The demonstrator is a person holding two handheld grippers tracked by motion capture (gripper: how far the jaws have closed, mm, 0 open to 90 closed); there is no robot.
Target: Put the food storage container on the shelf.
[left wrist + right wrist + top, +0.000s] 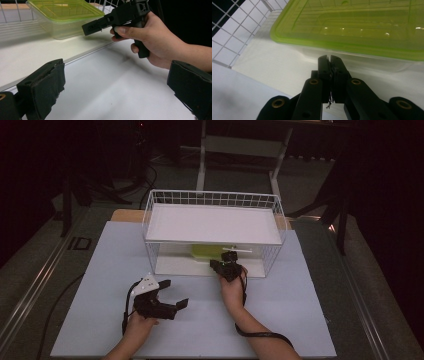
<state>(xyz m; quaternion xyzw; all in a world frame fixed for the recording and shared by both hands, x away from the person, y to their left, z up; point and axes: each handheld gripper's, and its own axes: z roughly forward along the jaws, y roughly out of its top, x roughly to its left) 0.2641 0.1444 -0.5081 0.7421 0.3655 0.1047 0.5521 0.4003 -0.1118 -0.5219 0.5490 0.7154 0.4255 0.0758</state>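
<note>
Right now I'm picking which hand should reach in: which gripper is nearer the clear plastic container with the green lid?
Right. The right gripper sits shut just before the container; the left gripper waits open on the table, farther back.

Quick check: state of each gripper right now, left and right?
Left gripper: open, nothing between its jaws.
Right gripper: shut, empty, its tips just short of the green-lidded container in the wire basket.

A dim room: grey floor (320, 185), a white table frame (240, 145) behind (cables (145, 175) trailing nearby).
</note>
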